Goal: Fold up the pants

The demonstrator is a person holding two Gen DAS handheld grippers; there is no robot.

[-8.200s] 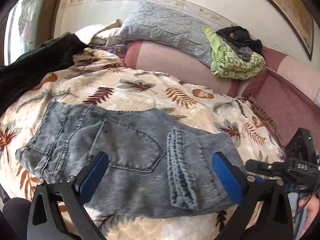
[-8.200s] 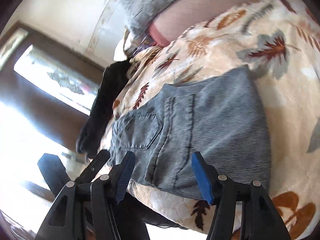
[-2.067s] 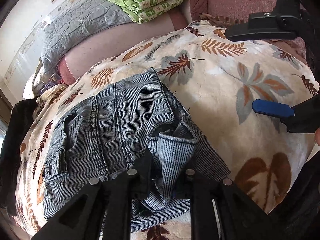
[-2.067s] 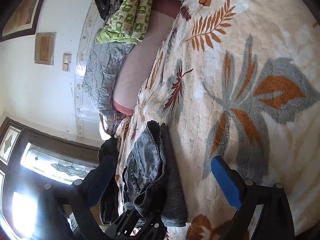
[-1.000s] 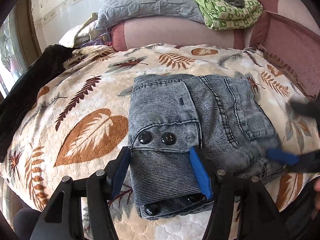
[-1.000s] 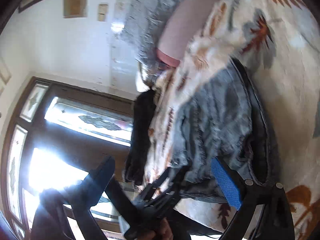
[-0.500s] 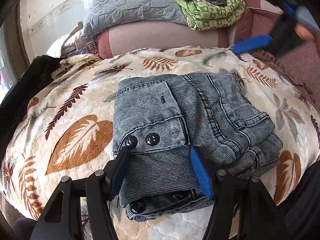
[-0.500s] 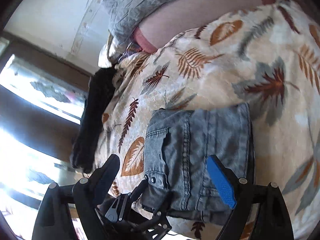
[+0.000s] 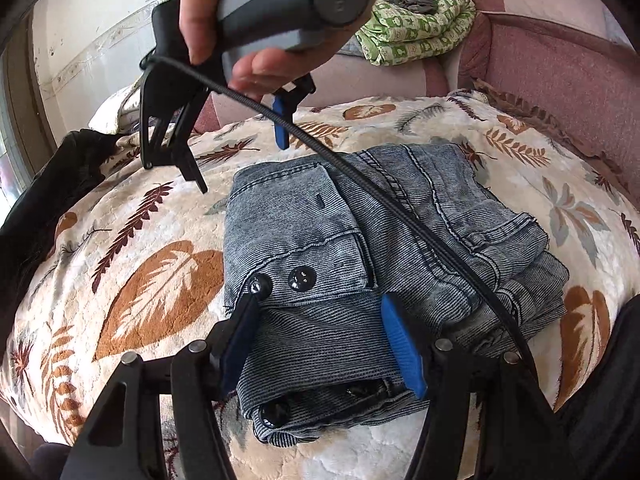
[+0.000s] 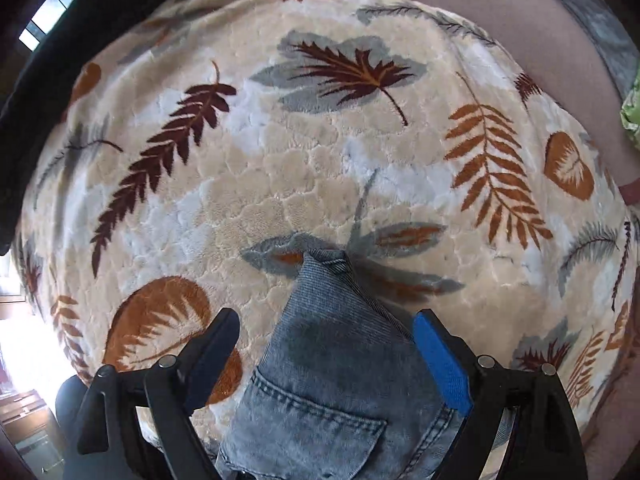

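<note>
Folded pants [image 9: 372, 264] lie as a compact denim bundle on the leaf-print blanket [image 9: 132, 280] that covers the bed, waistband buttons toward the near edge. The left gripper [image 9: 320, 344] straddles the near fold, its blue pads on either side of the waistband layers; whether they press the cloth or merely flank it cannot be told. The right gripper [image 9: 236, 148], held in a hand [image 9: 224, 12], hangs above the far corner of the bundle with its fingers spread and nothing between them. From its own wrist view it looks straight down on a corner of the pants [image 10: 332, 360] and open blanket [image 10: 280, 160]. One second earlier this gripper was low at the right edge of the bundle; it has since swung up and across, and its jaws have been closing slightly, with no cloth between them. The bundle keeps its shape unaided, so the folding appears essentially finished, with at most a final pat or release left.
</note>
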